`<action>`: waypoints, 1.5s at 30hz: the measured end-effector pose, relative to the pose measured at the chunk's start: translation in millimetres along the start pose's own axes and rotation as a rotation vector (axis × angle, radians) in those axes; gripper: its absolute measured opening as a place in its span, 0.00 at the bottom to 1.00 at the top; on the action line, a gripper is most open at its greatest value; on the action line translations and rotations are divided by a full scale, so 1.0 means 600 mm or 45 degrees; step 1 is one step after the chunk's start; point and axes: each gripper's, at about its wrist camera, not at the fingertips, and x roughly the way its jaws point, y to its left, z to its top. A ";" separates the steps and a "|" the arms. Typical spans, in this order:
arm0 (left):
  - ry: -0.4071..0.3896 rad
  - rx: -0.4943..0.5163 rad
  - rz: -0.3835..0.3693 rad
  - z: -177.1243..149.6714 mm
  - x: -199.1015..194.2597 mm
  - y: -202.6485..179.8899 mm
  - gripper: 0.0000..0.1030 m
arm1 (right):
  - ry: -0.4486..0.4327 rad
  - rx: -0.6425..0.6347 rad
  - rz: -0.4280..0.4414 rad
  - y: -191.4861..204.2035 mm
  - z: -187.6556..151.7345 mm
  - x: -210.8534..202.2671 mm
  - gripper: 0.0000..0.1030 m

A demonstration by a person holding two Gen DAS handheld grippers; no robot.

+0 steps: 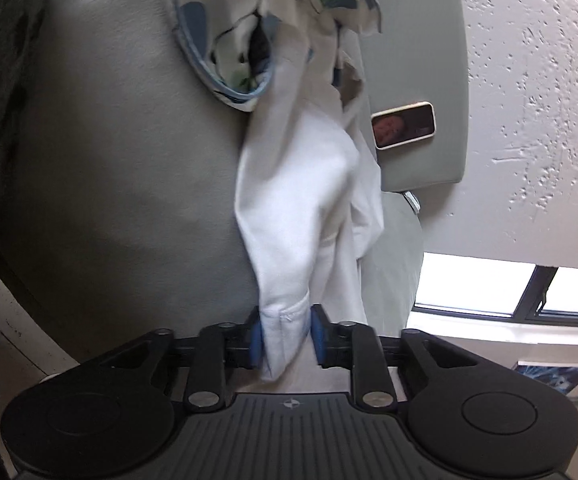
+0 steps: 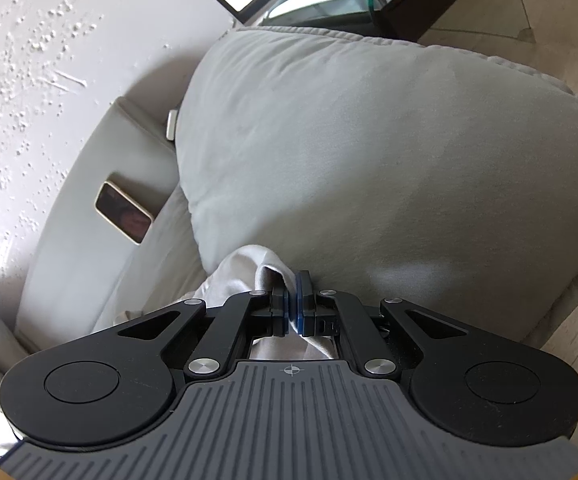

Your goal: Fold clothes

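- The white cotton garment (image 1: 297, 200) is hanging in a long bunched strip up the middle of the left wrist view, with its lower hemmed corner pinched at the bottom centre.
- My left gripper (image 1: 287, 340) is clamping that corner between its blue pads (image 1: 255, 340), the jaws standing a narrow way apart with cloth filling the gap.
- In the right wrist view, the garment (image 2: 245, 276) is bulging just left of centre and passing under the linkage.
- My right gripper (image 2: 292, 308) is pressing its pads nearly together on a thin fold of it.
- A blue-and-white floral printed cloth (image 1: 249, 20) is showing crumpled at the top centre of the left view, touching the garment's upper end.
- A large grey fabric cushion (image 2: 369, 152) is filling the middle of the right view, just behind the garment.
- A cream-cased phone with a dark screen (image 1: 404, 125) is lying on the grey sofa arm (image 1: 417, 60) at right of centre.
- A white textured wall (image 1: 537, 80) is filling the right edge.
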 end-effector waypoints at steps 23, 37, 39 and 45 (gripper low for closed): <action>-0.615 0.700 -0.543 0.041 -0.321 -0.442 0.00 | -0.053 -0.016 0.718 0.224 0.090 -0.164 0.03; -0.838 0.962 -0.810 -0.062 -0.523 -0.573 0.00 | -0.634 -0.381 1.086 0.358 0.108 -0.465 0.03; -0.819 0.925 -0.773 -0.050 -0.519 -0.578 0.00 | -0.587 -0.387 1.062 0.366 0.116 -0.459 0.03; -0.748 0.816 -0.509 0.056 -0.404 -0.592 0.00 | -0.457 -0.421 0.903 0.419 0.139 -0.385 0.03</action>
